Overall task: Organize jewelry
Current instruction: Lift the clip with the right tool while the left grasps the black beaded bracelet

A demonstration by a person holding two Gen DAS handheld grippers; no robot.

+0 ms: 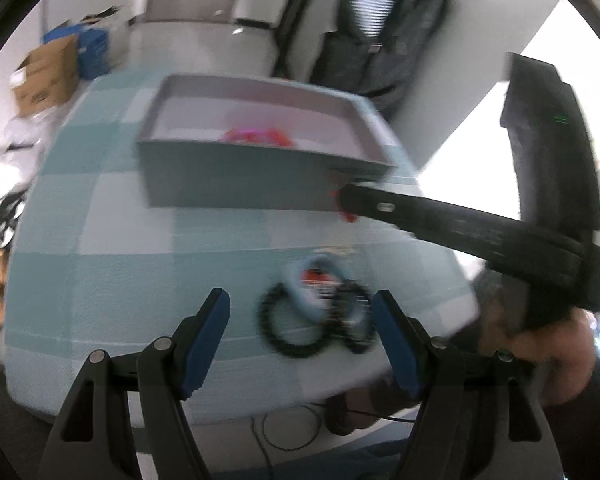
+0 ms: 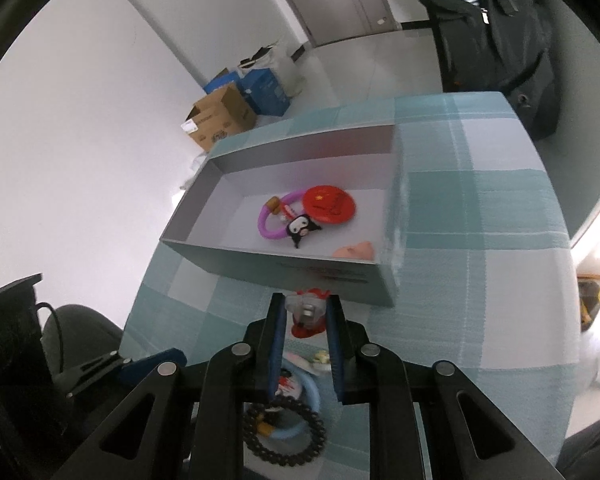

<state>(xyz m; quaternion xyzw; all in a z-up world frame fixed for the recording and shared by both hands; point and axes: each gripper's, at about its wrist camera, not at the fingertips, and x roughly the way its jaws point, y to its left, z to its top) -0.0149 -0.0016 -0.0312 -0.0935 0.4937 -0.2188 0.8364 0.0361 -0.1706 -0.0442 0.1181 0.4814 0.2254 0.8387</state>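
Right wrist view: at lower centre my right hand-held gripper (image 2: 307,312) is clenched on a red-and-silver charm (image 2: 307,314), just below the grey box (image 2: 260,268) on the bench (image 2: 480,240). My left hand-held gripper (image 1: 302,316) gapes, holding nothing.

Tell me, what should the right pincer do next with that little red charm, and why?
Probably carry it forward over the box's near wall and let go. The right gripper is shut on the charm just short of the box, where other trinkets already lie.

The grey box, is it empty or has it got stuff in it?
Not empty. The grey box holds a purple ring, red disc and a small black charm.
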